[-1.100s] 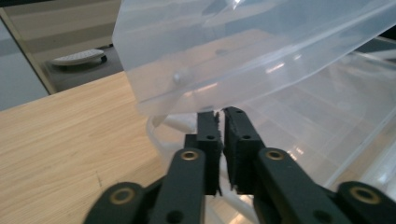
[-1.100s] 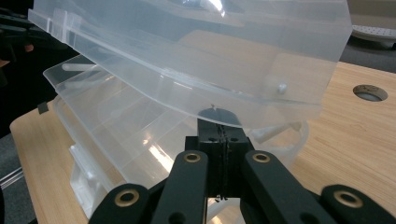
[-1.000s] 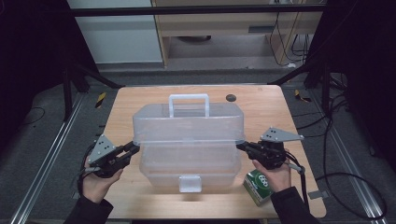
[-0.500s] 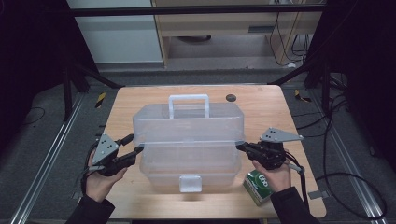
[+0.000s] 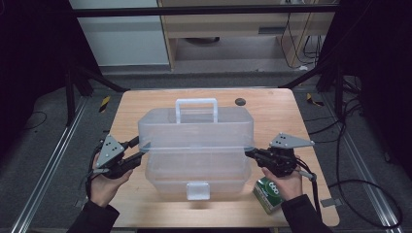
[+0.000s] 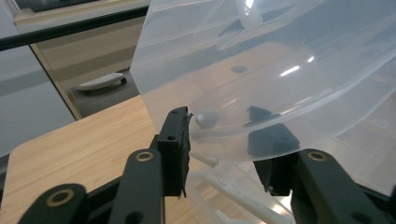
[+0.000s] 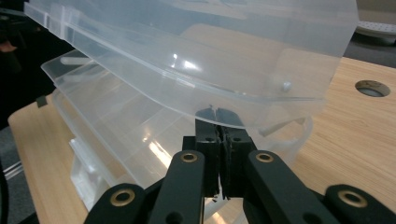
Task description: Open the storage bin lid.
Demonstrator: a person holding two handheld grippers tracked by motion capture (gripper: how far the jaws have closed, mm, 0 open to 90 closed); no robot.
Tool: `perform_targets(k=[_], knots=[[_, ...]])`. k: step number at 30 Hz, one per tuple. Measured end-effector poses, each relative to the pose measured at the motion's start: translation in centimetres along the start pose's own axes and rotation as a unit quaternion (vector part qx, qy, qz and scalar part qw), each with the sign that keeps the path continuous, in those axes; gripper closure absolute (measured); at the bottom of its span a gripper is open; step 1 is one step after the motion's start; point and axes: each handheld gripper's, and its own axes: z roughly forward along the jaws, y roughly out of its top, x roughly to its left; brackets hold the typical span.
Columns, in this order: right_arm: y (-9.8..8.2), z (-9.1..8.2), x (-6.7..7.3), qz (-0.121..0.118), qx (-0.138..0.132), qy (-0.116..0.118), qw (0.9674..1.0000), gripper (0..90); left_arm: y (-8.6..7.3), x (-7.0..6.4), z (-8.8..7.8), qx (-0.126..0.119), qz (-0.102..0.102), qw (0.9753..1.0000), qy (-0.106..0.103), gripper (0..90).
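At the near right corner of the bench (image 5: 145,104), a green can (image 5: 268,192) lies just beside the person's right hand (image 5: 286,184). That hand carries the right hand-held gripper (image 5: 248,154), whose jaws are pressed together on the right-hand lip of the lid (image 5: 194,132) of a clear plastic storage box (image 5: 197,167); in the right gripper view the two black jaws meet with the thin edge of the lid (image 7: 196,56) pinched between them. At the near left, the person's left hand (image 5: 104,182) carries the left hand-held gripper (image 5: 141,149), set at the lid's left end. In the left gripper view its jaws stand apart on either side of the lid's rounded corner (image 6: 261,88): the left jaw sits just against the plastic edge, while the other jaw is seen through the lid and looks clear of it. These jaws have just been closing, with the lid's corner between them, and they are not clamped on it.

The box stands in the middle of the bench, its white front latch (image 5: 197,190) toward the near edge. The lid is raised off the base and hangs between the two grippers. The box's white handle (image 5: 196,109) stands upright at the far side. Farther off, near the far right of the bench, is a dark round hole (image 5: 239,102).
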Motion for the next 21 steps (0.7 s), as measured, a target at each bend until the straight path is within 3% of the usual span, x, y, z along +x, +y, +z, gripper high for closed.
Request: perform_targets(k=[8, 11, 15, 21], knots=[[-0.6, -0.3, -0.5, 0.001, 0.015, -0.018, 0.9997, 83.4, 0.1, 0.1, -0.1, 0.0, 0.009, 0.9999, 0.006, 60.7], [-1.1, -0.4, -0.8, 0.001, 0.035, -0.043, 0.9985, 81.1, 0.2, 0.1, -0.1, 0.005, 0.003, 1.0, 0.005, 60.8], [-1.9, 0.1, -1.0, 0.008, 0.064, -0.059, 0.9962, 78.0, 0.2, 0.1, -0.1, 0.005, 0.001, 1.0, 0.004, 60.9], [-2.8, 1.1, -1.0, 0.012, 0.089, -0.051, 0.9946, 74.9, 0.3, 0.2, -0.1, 0.005, -0.001, 1.0, 0.002, 60.7]])
